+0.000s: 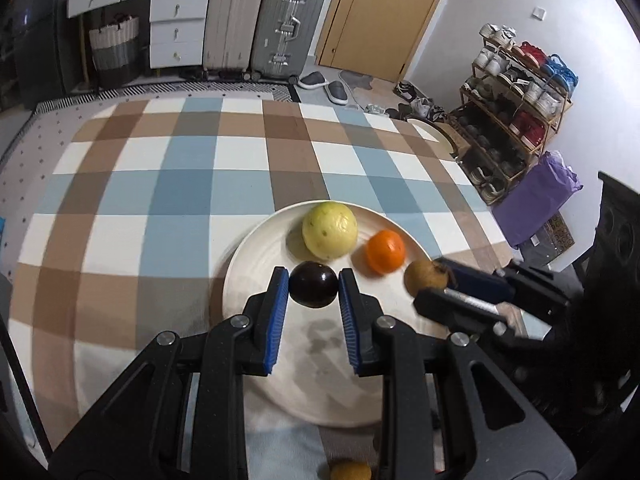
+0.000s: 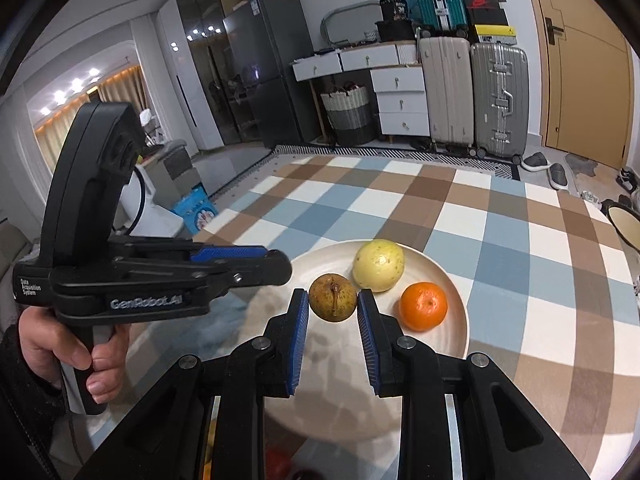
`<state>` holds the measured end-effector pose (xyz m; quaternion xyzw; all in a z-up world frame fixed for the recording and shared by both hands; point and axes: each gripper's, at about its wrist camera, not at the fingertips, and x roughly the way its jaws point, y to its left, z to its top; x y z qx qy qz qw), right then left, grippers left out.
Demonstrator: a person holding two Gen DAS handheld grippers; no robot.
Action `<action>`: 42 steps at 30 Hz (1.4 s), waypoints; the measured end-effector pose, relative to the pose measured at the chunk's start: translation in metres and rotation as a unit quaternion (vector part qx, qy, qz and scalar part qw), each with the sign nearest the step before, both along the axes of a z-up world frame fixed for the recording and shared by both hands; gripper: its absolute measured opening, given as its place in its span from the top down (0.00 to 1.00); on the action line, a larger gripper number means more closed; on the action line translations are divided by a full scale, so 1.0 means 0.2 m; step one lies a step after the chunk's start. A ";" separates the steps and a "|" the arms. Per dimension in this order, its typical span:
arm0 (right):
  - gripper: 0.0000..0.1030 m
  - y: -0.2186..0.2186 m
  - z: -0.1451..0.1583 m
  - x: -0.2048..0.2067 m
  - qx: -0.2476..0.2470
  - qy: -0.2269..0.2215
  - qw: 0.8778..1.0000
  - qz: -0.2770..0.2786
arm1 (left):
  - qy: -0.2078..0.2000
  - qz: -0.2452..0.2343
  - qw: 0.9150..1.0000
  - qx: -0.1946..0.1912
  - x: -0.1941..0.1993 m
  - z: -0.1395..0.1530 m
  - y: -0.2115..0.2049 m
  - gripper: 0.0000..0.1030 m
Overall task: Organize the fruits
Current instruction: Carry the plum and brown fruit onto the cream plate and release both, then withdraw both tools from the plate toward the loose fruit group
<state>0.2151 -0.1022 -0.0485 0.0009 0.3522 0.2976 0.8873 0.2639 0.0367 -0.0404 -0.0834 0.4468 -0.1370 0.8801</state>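
A white plate (image 1: 256,264) on the checked tablecloth holds a pale yellow fruit (image 1: 329,230) and an orange (image 1: 386,251). My left gripper (image 1: 313,285) is shut on a dark purple plum (image 1: 313,285) and holds it over the plate. My right gripper (image 2: 333,298) is shut on a brown pear (image 2: 333,297) over the same plate (image 2: 456,292), next to the yellow fruit (image 2: 379,265) and orange (image 2: 423,306). The right gripper (image 1: 430,278) also shows in the left wrist view with the pear (image 1: 425,275). The left gripper's body (image 2: 168,276) fills the left of the right wrist view.
A small yellow-brown fruit (image 1: 350,471) lies at the near edge below the left gripper. A second plate rim (image 1: 434,132) sits at the table's far right edge. Suitcases (image 1: 288,24), drawers and a shoe rack (image 1: 516,104) stand beyond the table.
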 end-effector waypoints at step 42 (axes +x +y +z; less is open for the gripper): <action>0.31 -0.28 0.16 -0.30 0.055 -0.047 0.994 -0.087 | -0.027 0.025 0.999 -0.014 -0.35 0.17 0.02 0.70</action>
